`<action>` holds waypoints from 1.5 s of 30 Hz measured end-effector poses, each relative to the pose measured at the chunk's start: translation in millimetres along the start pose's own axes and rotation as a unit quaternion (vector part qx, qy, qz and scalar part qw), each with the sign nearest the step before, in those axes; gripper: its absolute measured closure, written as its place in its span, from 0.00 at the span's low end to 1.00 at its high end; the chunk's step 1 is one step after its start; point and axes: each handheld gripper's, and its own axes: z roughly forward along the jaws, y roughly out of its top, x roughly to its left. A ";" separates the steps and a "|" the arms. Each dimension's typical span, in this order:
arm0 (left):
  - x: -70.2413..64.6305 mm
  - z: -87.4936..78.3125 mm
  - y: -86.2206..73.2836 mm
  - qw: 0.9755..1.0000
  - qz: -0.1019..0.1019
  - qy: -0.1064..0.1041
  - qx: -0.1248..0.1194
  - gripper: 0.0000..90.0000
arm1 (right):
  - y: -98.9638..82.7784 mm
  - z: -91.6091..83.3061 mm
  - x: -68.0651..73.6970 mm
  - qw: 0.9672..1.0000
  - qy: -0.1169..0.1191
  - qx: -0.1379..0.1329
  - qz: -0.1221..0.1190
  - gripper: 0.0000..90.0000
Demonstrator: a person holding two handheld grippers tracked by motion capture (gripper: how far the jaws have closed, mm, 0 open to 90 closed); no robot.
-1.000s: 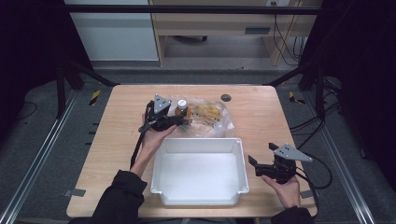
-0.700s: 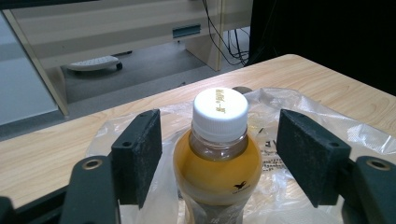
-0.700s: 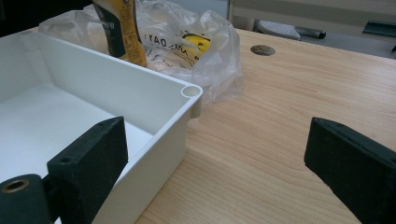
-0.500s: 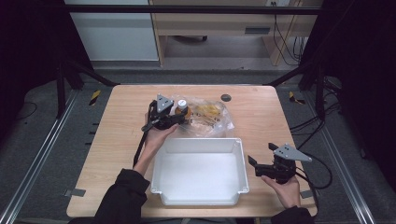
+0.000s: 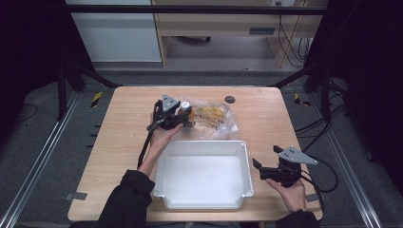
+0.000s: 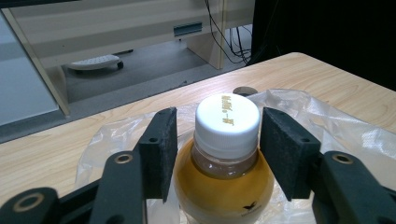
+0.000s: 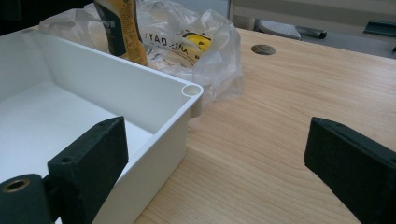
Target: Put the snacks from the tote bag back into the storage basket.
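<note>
A small bottle [image 6: 227, 116] of amber liquid with a white cap stands upright at the left edge of a clear plastic bag [image 5: 215, 119] of yellow packets. My left gripper [image 5: 184, 114] reaches over it from the near side. Its jaws have just been closing with the bottle between them. In the left gripper view the pads [image 6: 161, 154] meet the bottle's shoulders on both sides. My right gripper [image 5: 259, 168] rests open on the table right of the white bin [image 5: 204, 142], nothing between its pads [image 7: 88, 158]. The bottle's label [image 7: 119, 28] shows beyond the bin's far wall.
The white bin's corner [image 7: 191, 91] lies just ahead of the right gripper's left jaw. A small round hole [image 5: 230, 99] is in the tabletop beyond the bag. Bare wood stretches right of the bin and left of the left hand.
The left gripper's jaws look narrower around the bottle than a second ago. Both hands stay about where they were.
</note>
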 end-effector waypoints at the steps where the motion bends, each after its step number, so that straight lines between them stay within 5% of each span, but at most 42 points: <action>1: -0.2 0.8 -0.2 1.000 -0.001 0.000 -0.001 0.55 | 0.0 0.0 0.1 1.000 0.000 0.000 0.000 0.07; 12: -2.9 6.2 -1.6 1.000 0.010 -0.006 -0.005 0.63 | 0.0 0.0 -0.1 1.000 -0.001 0.000 0.000 0.07; 45: 1.3 -4.7 6.6 1.000 -0.009 0.009 0.008 0.66 | 0.0 -0.2 0.2 1.000 0.000 0.001 0.000 0.08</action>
